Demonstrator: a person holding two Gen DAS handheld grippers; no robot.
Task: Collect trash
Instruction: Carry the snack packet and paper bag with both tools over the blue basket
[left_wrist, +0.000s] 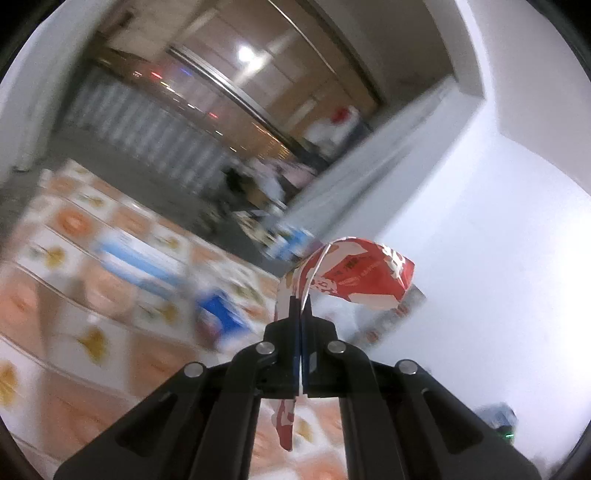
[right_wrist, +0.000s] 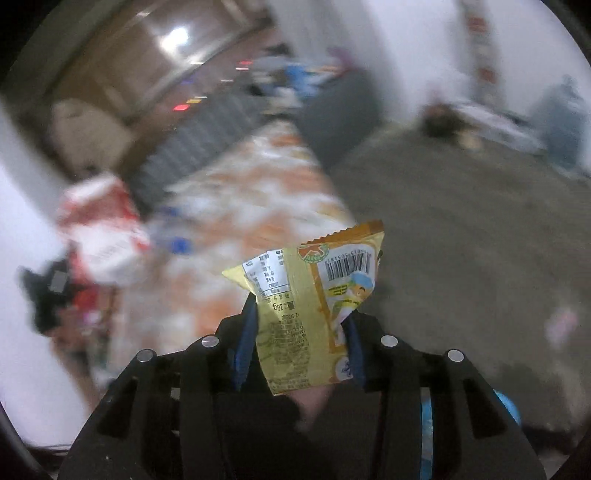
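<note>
worktop cloth: orange and white squares, leaf prints, blurred
floor: grey
wall: white
ceiling light: lit

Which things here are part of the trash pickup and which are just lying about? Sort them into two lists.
Part of the job:
- red and white wrapper, pinched in the left gripper
- yellow snack packet, clamped in the right gripper

Just lying about:
- orange patterned tablecloth
- blue box on it, too blurred to identify
- grey floor
</note>
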